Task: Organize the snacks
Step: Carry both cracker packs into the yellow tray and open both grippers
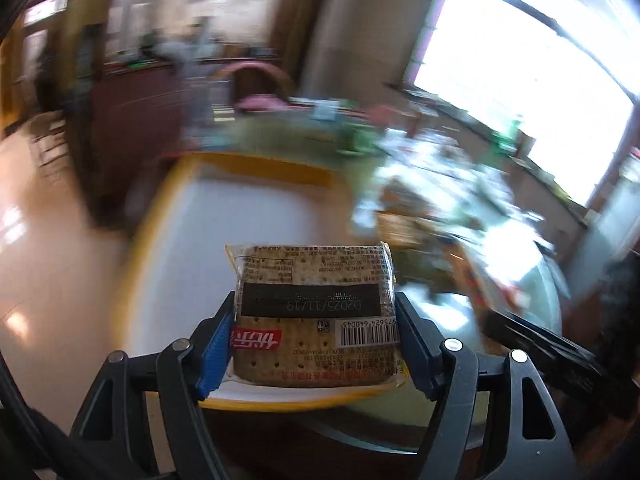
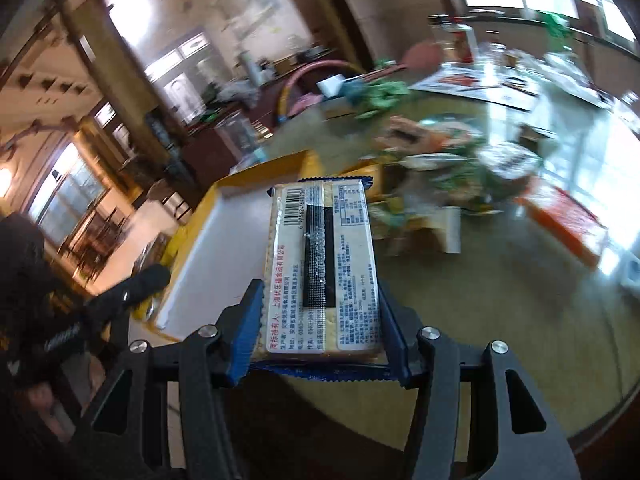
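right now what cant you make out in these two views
- Left wrist view: the snack pile on the table is smeared by motion blur.
- Left wrist view: the cracker pack hides part of the yellow-rimmed box.
- Right wrist view: the biscuit pack has its front face turned away.

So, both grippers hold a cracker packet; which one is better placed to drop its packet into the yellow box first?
Probably left. The left gripper holds its cracker packet over the yellow box. The right gripper holds its cracker packet at the box edge.
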`<action>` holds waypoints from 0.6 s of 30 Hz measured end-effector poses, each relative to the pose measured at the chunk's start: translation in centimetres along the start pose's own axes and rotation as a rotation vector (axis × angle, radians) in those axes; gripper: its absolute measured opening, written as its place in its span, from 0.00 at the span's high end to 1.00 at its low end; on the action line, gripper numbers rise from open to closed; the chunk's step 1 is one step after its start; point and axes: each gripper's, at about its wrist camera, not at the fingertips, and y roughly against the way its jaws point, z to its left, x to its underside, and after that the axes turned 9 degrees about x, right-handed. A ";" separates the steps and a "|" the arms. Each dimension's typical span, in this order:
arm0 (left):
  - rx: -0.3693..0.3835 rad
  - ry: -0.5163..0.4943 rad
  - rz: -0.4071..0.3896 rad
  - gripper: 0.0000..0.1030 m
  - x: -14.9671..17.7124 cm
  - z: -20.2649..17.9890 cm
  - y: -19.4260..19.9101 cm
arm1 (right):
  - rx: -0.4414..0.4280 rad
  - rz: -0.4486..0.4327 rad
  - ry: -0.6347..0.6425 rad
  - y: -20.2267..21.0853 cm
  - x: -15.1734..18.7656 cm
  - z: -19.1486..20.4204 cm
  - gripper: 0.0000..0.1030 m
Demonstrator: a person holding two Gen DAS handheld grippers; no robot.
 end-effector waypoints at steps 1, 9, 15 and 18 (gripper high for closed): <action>-0.038 0.023 0.013 0.29 -0.3 1.8 -0.2 | -0.011 0.009 0.031 -0.7 0.1 1.8 0.46; -0.059 0.119 0.118 0.29 -1.5 7.3 -4.9 | 0.017 0.138 0.232 -9.4 0.7 11.9 0.46; -0.035 0.108 0.174 0.27 -0.8 7.0 -5.6 | 0.088 0.192 0.280 -12.6 1.0 13.1 0.45; 0.002 0.116 0.203 0.24 -0.5 7.1 -6.3 | 0.083 0.205 0.270 -13.3 1.2 12.7 0.44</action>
